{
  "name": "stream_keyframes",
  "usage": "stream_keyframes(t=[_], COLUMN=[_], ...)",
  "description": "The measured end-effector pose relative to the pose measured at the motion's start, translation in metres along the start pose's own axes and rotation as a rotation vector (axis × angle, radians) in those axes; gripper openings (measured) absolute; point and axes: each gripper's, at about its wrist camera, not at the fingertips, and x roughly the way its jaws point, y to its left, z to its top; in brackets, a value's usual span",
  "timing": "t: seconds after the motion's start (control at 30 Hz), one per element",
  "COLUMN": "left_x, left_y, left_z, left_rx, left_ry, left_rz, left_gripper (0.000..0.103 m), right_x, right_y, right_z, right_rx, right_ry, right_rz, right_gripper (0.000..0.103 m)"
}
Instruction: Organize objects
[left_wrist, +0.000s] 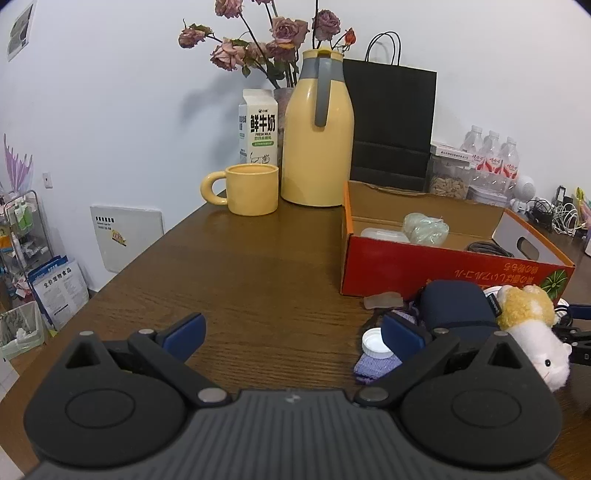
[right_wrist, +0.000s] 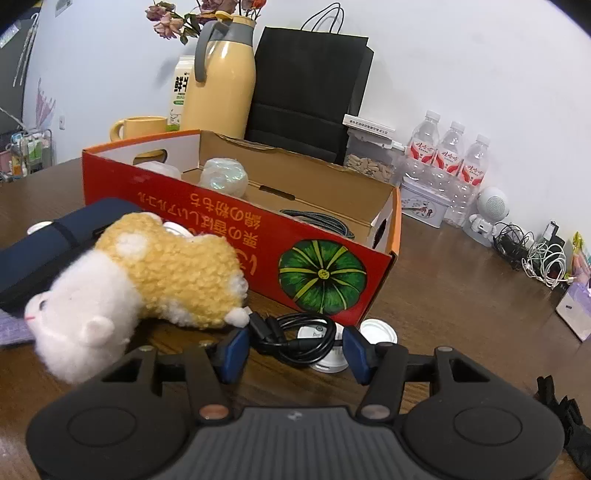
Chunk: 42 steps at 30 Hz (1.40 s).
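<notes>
Brown wood grain of the table (left_wrist: 258, 280) fills the space between the left gripper (left_wrist: 291, 334) fingers, which stand wide apart with nothing between them. Just beside its right finger lie a white lid (left_wrist: 373, 343) on a purple cloth (left_wrist: 371, 367) and a navy pouch (left_wrist: 456, 304). Further right, a yellow-and-white plush toy (right_wrist: 147, 273) lies on its side, leaning over the pouch, in front of the red cardboard box (right_wrist: 236, 225). At the right gripper (right_wrist: 295, 349), a coiled black cable (right_wrist: 295, 338) rests on the table between half-spread fingers, the pads not pressing on it. White lids (right_wrist: 380, 330) lie under and beside the coil.
</notes>
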Motion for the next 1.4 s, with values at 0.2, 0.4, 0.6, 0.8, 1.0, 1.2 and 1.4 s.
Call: stream_keyframes(t=[0.2,0.4,0.6,0.8,1.0,1.2,1.4], left_x=[-0.001,-0.002,-0.009,-0.015,-0.018,-0.013,-0.011], left_y=[-0.005,-0.013,-0.029,-0.055,-0.074,-0.080,-0.084], left_z=[-0.001,-0.003,-0.006,-0.019,-0.036,-0.044,-0.049], left_rx=[0.008,0.022,0.071,0.182,0.274,0.306,0.354], left_ry=[-0.003,-0.004,-0.018,-0.029,-0.038,-0.062,-0.098], left_rz=[-0.021,-0.051,-0.128,-0.226,-0.297,-0.325,-0.362], left_gripper=[0.103,0.103,0.103,0.103,0.103,0.103,0.098], right_x=[-0.020,-0.036,-0.058,-0.070,-0.075,-0.073,-0.070], right_y=[-0.004,-0.010,-0.005,0.020,0.054,0.081,0.095], right_z=[-0.006,-0.012,-0.012,0.003,0.019,0.027,0.030], right_rx=[0.044,0.105,0.175,0.212,0.209,0.223,0.238], right_ry=[-0.071,-0.119,-0.179,-0.218,-0.228,-0.204,-0.174], right_rz=[-0.003,-0.005,0.064,0.215,0.353,0.455,0.518], right_gripper=[0.053,0.053,0.053,0.053,0.053,0.053,0.053])
